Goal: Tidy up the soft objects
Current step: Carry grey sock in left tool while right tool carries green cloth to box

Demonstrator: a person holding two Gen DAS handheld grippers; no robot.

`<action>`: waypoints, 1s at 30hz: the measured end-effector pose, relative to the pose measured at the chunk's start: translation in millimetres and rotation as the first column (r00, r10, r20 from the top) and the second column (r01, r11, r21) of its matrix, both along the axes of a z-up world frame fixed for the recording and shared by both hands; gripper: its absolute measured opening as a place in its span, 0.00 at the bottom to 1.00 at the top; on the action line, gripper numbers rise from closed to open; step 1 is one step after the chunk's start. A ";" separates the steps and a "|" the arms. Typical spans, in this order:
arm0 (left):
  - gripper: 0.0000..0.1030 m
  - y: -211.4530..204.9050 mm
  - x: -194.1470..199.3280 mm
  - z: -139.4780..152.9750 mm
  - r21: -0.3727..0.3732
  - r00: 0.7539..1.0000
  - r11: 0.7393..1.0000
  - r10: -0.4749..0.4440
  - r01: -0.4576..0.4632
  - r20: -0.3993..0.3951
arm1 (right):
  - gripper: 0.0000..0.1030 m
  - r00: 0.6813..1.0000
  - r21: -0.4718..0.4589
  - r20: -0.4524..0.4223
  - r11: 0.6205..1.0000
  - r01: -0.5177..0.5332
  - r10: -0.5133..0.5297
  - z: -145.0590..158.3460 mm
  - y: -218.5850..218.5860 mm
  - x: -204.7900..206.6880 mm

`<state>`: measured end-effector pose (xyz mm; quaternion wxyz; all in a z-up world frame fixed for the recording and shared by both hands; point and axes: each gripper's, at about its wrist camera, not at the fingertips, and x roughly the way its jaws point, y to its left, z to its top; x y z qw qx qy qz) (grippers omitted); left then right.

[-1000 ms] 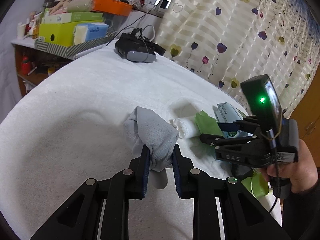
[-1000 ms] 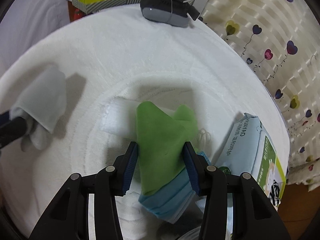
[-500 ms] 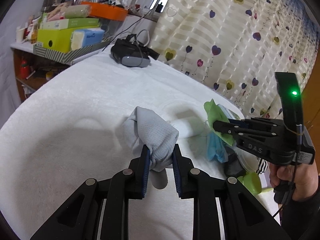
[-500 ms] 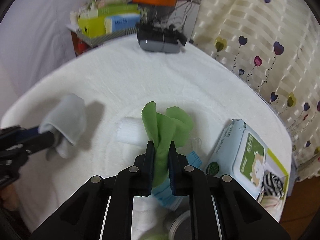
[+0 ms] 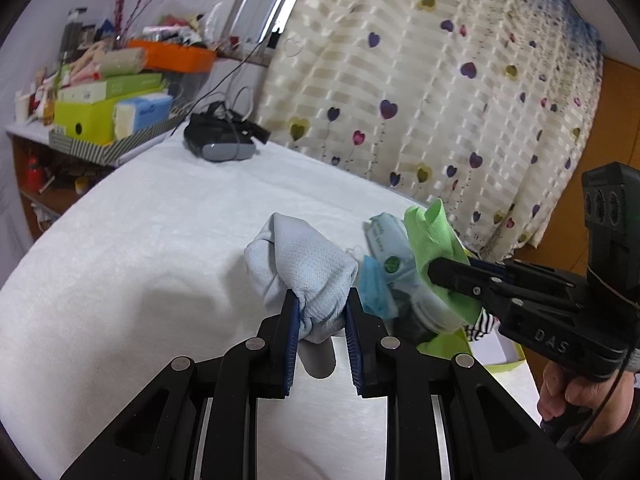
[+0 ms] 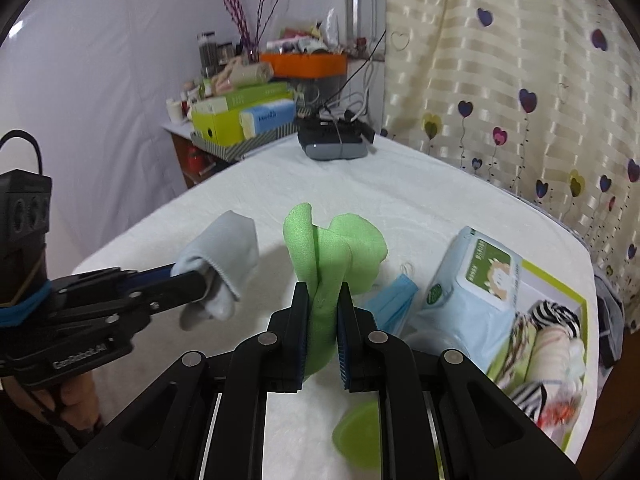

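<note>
Left gripper clamped on bunched pale grey knit sock, right gripper clamped on folded bright green foam cloth; both lifted clear of white towelled surface, probably for sorting. Lime-edged open box of rolled socks, near right, plain only from right wrist.

Soft, even daylight filtered through the curtain at upper right; shadows were faint, fisheye edges bent darkly, and the corners were blurred.
</note>
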<state>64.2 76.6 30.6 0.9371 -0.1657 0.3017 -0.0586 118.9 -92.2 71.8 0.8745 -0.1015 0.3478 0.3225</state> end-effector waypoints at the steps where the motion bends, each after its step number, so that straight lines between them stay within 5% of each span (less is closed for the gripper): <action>1: 0.20 -3.8 -2.0 2.2 0.005 1.000 1.000 -0.004 0.004 0.005 | 0.13 1.000 0.008 0.004 1.000 0.005 -0.005 1.4 -3.5 -4.0; 30: 0.20 -102.7 -39.5 40.4 0.099 0.985 0.984 -0.155 0.148 0.068 | 0.13 0.986 0.148 0.072 0.980 0.135 -0.147 27.3 -100.4 -71.2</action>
